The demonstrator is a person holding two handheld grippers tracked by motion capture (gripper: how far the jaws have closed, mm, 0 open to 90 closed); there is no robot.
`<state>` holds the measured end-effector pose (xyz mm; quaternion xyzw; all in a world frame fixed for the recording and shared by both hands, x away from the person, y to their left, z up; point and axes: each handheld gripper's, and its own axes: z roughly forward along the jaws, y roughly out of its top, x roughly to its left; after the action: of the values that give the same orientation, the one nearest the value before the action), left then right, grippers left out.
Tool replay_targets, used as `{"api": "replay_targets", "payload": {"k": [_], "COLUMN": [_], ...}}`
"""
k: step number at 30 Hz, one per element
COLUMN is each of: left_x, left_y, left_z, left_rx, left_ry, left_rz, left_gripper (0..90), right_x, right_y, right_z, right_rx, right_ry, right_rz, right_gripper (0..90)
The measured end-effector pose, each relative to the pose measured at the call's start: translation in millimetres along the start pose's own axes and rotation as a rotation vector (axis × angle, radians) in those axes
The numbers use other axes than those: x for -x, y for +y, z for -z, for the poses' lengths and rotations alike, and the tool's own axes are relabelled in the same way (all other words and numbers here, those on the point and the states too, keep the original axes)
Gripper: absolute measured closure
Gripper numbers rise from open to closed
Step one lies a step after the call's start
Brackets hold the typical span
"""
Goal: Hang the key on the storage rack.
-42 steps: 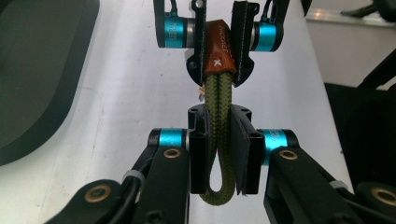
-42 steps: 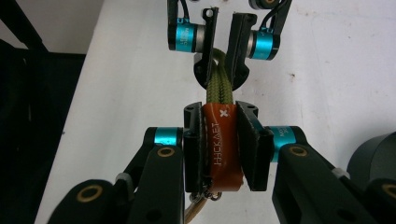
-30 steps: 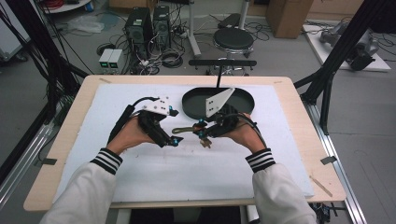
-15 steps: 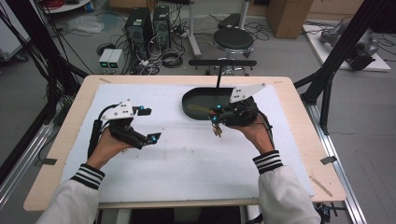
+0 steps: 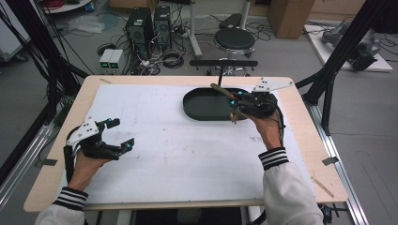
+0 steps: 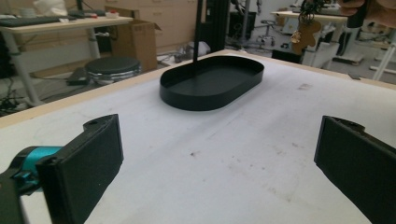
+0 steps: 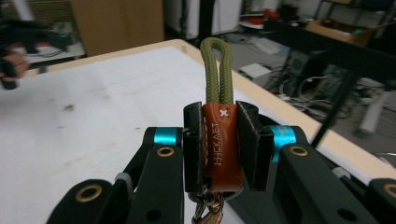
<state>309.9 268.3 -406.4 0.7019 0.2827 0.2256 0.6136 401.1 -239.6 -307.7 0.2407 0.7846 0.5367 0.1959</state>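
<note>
On the white, faintly stained sheet (image 5: 178, 140) covering the wooden table (image 5: 300, 154), one oval black tray (image 5: 206, 104) w/ a low matte rim is seen, a thin black post (image 6: 198, 35) rising from it. Over the tray's right end, the right gripper (image 5: 234, 100) is held, its jaws clamped on one keychain (image 7: 219, 140): a brown leather tab stamped w/ lettering and a small x, one olive cord loop sticking out past the jaw tips, metal clasp hanging below. A small tan charm (image 6: 304, 33) is seen dangling under that gripper. Well left of the tray, near the sheet's left edge, the left gripper (image 5: 118, 133) is held w/ jaws spread wide, 2 black textured pads (image 6: 88, 163) w/ nothing between.
</note>
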Motion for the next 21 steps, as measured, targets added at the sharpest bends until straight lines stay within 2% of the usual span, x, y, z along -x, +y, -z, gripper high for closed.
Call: {"api": "replay_targets", "payload": {"k": [2,5,8,11,16,21], "left_x": [0.6,3.4,3.8,3.9,3.5,3.1], "left_y": [-6.5,-17.2,-25.9,-32.4,-37.8,-43.9], "left_z": [4.9,11.5,15.5,18.3,21.9,23.7], "left_rx": [0.018,0.036,0.051,0.055,0.083,0.102], "left_ry": [0.022,0.066,0.072,0.103,0.124,0.125], "left_rz": [-0.004,-0.010,0.023,0.023,0.023,0.017], "left_gripper": [1.7,1.7,1.7,1.7,1.7,1.7], "right_x": [4.1,10.4,16.4,22.3,28.1,32.4], "right_y": [-1.2,-3.4,-5.4,-7.9,-9.6,-7.1], "right_z": [2.5,6.5,8.6,8.9,5.3,2.7], "right_rx": [0.015,0.040,0.042,0.049,0.058,0.062], "right_ry": [-0.037,-0.083,-0.133,-0.179,-0.237,-0.284], "right_rz": [-0.001,-0.036,-0.049,-0.064,-0.076,-0.078], "right_gripper": [73.0,73.0,73.0,73.0,73.1,73.1]}}
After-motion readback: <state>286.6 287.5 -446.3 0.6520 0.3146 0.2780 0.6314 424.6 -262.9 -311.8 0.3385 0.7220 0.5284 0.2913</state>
